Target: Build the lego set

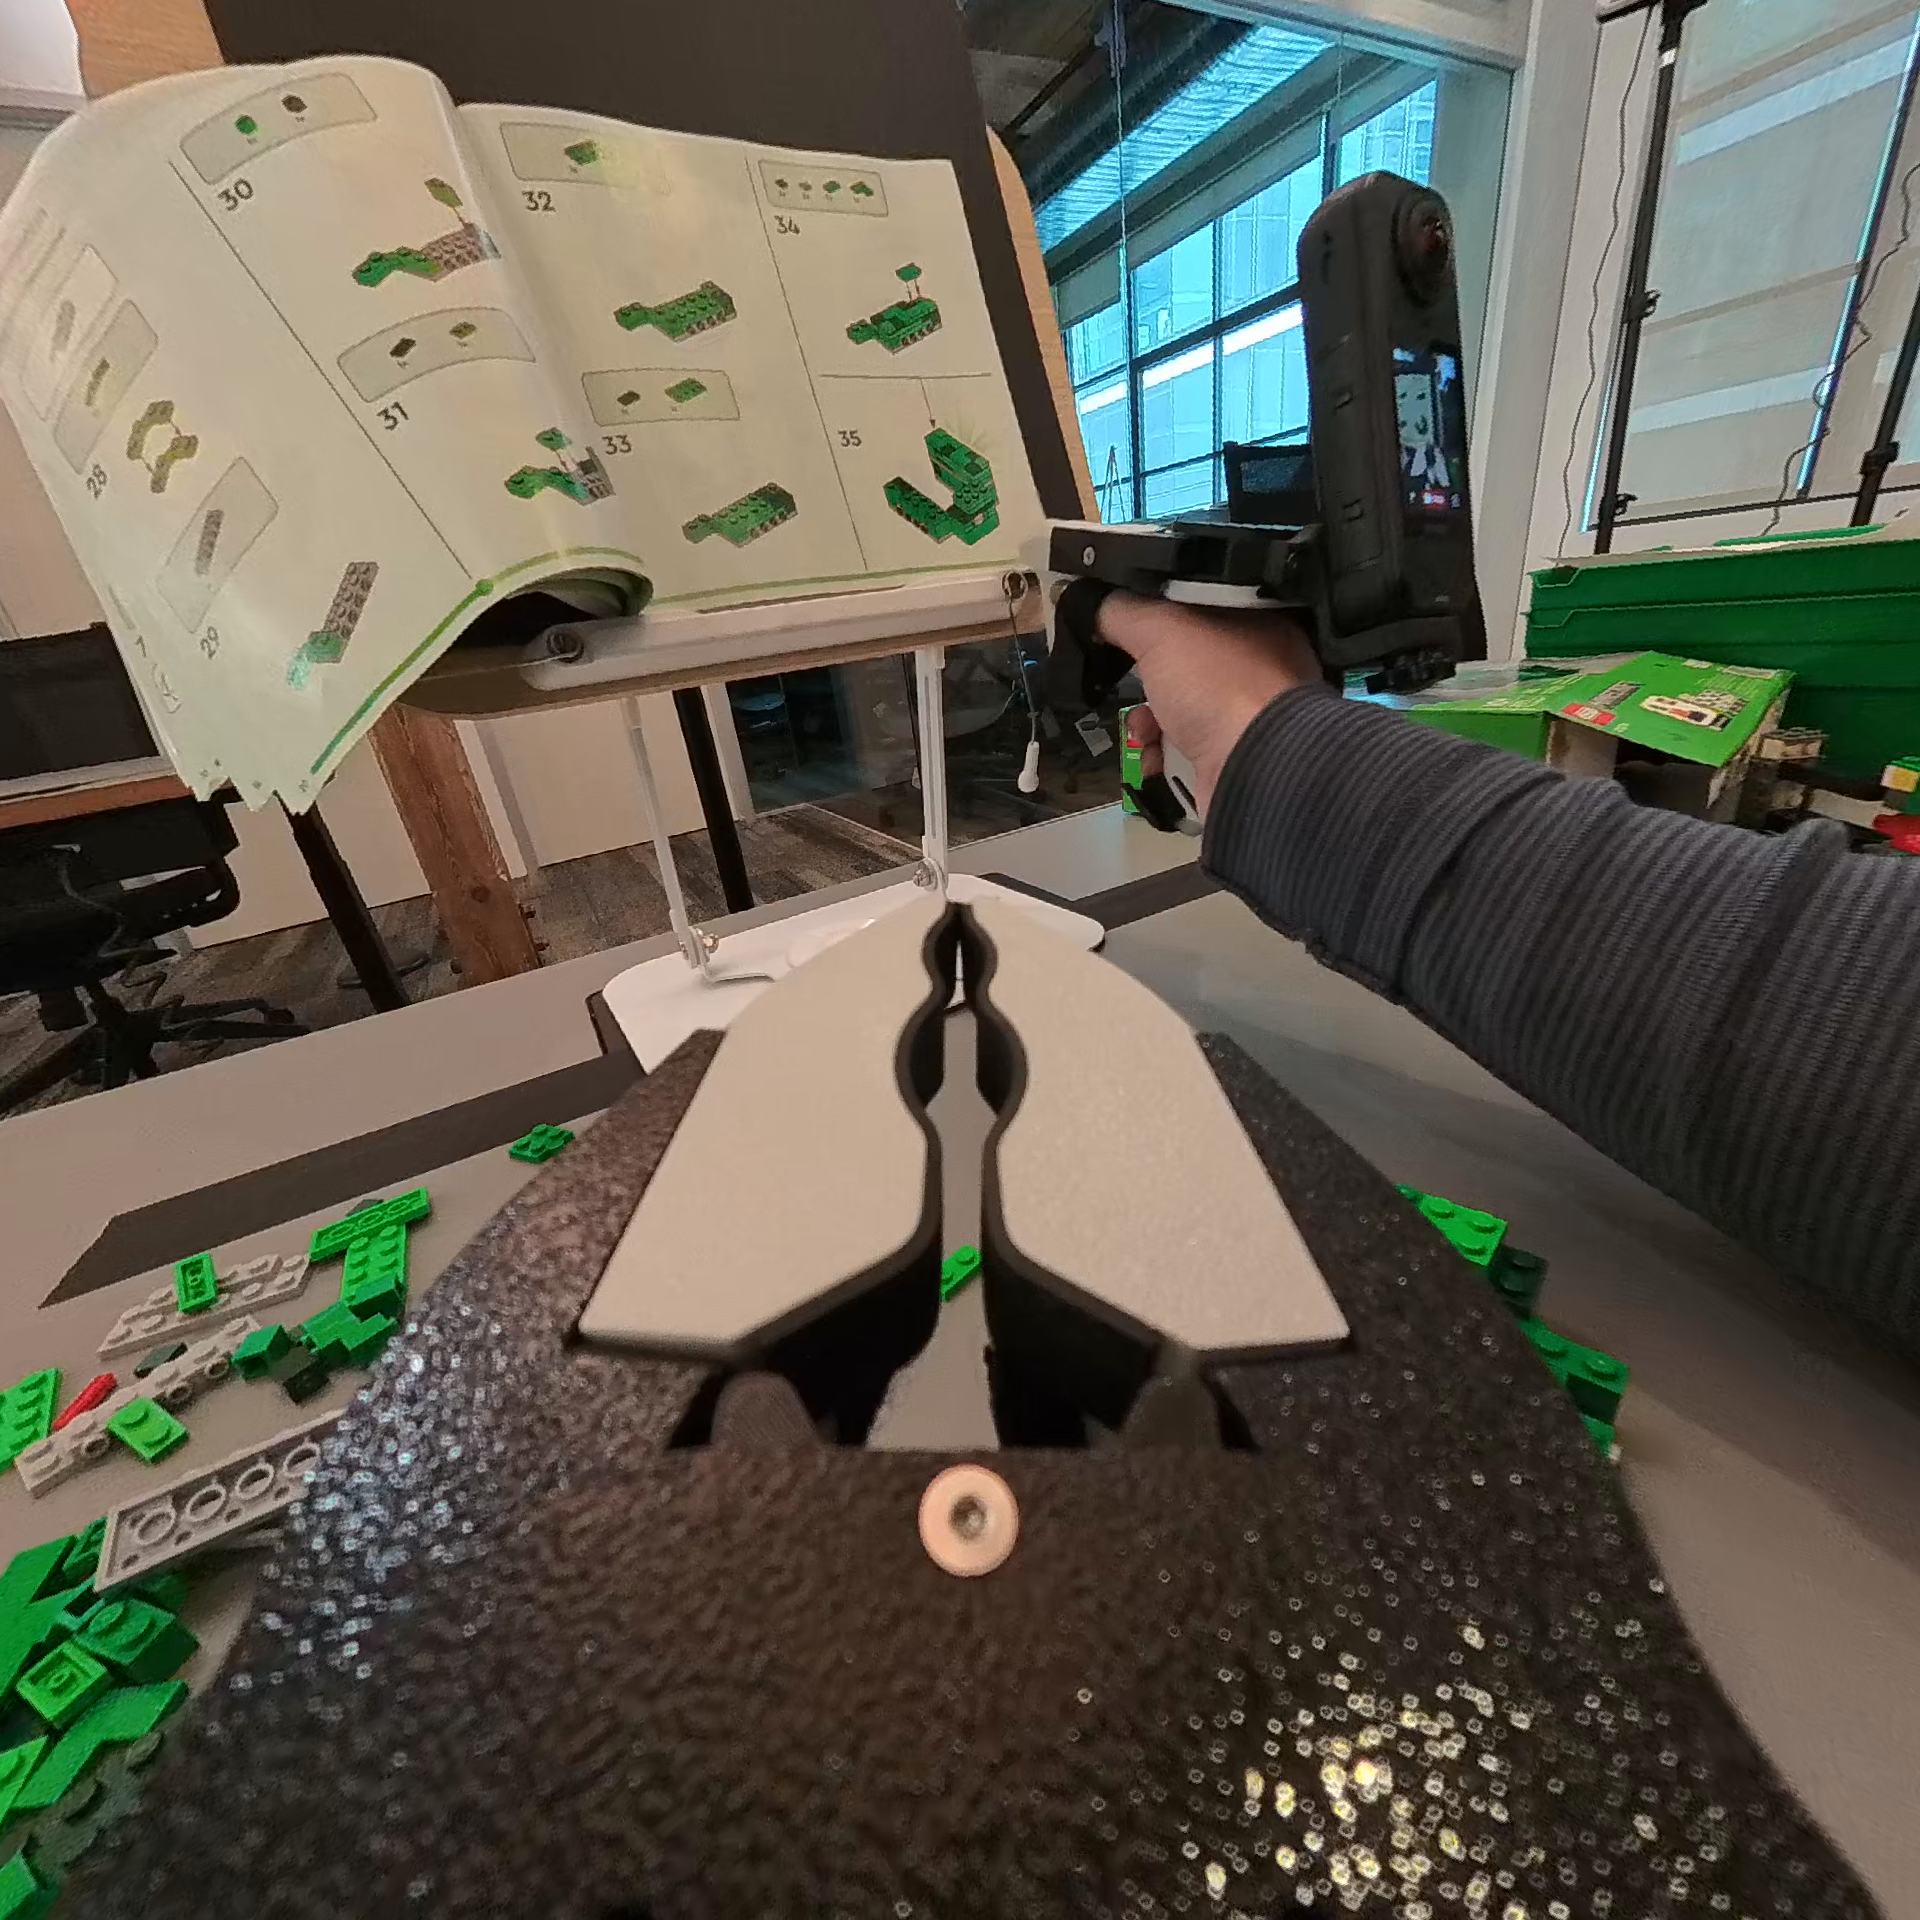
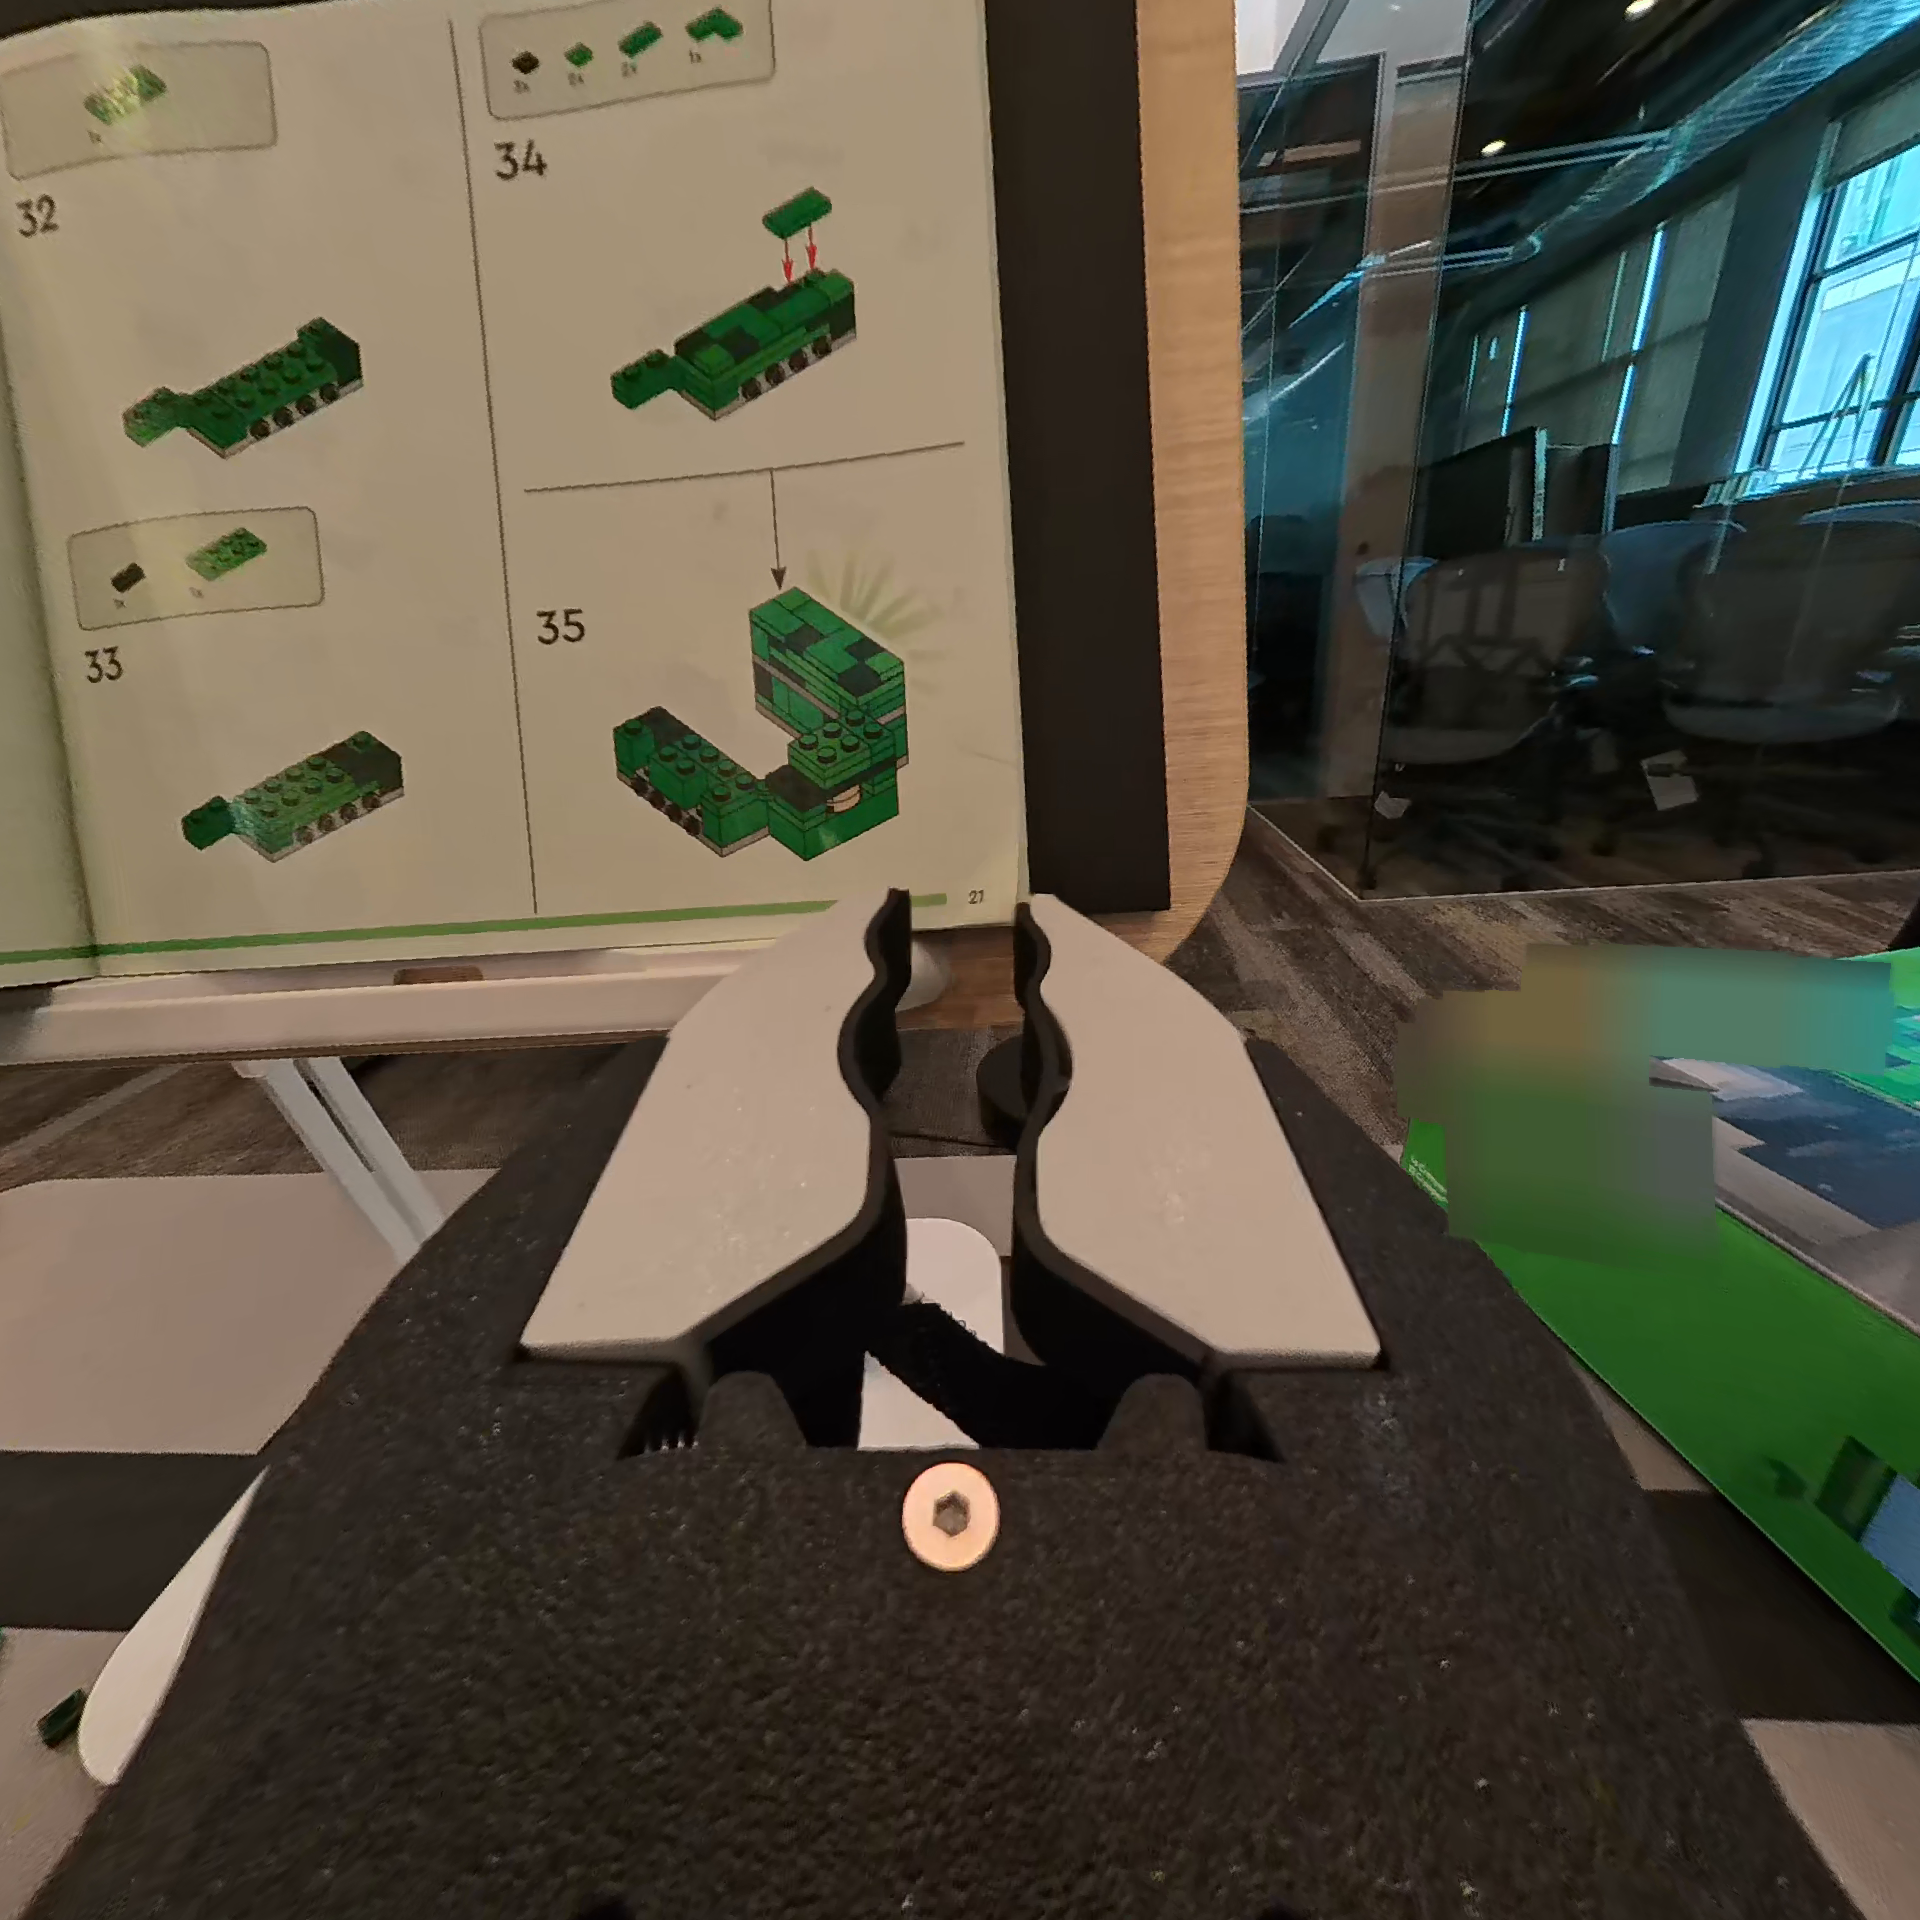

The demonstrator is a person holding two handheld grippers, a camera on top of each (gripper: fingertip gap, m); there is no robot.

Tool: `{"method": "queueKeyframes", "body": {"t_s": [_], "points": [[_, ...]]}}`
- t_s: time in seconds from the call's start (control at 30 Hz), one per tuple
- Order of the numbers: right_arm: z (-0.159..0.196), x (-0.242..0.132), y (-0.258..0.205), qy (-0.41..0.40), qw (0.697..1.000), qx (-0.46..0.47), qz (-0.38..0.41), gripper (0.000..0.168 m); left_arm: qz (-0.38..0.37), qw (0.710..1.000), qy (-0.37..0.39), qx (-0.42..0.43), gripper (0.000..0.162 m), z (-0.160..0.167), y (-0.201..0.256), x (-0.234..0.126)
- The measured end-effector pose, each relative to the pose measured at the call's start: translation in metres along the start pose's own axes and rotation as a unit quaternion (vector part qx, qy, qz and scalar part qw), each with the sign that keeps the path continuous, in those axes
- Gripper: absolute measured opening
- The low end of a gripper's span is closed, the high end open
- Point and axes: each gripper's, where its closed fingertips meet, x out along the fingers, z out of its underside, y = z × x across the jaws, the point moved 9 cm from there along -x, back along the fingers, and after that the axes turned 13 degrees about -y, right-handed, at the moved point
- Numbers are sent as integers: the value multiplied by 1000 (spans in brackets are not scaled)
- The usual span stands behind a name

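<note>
Nearest the left wrist camera sat the left gripper, a pebbled black body with one silver screw and two smooth grey fingers edged in wavy black rubber; its jaws were pressed together at the tips and held nothing. Loose Lego pieces lay scattered on the grey bench to its left, mostly bright green plates and bricks, with several light grey studded plates and one small red piece. More green bricks showed at the gripper's right edge.

One instruction booklet stood open on a white wire-legged stand, its glossy pages printed with green building steps. Beside the booklet's right edge a person's hand, in a ribbed dark sleeve, held the right gripper by its handle. In the right wrist view, that gripper's two grey fingers stood slightly apart with nothing between them, pointed at the booklet's lower right corner. A green cardboard box lay on the bench to its right.
</note>
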Motion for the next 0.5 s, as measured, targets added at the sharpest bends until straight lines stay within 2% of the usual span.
{"method": "queueKeyframes", "body": {"t_s": [0.5], "points": [[-3,1,-2,-6,1000,-4,1,18,1,1000,0,0,0,0,0,0]]}}
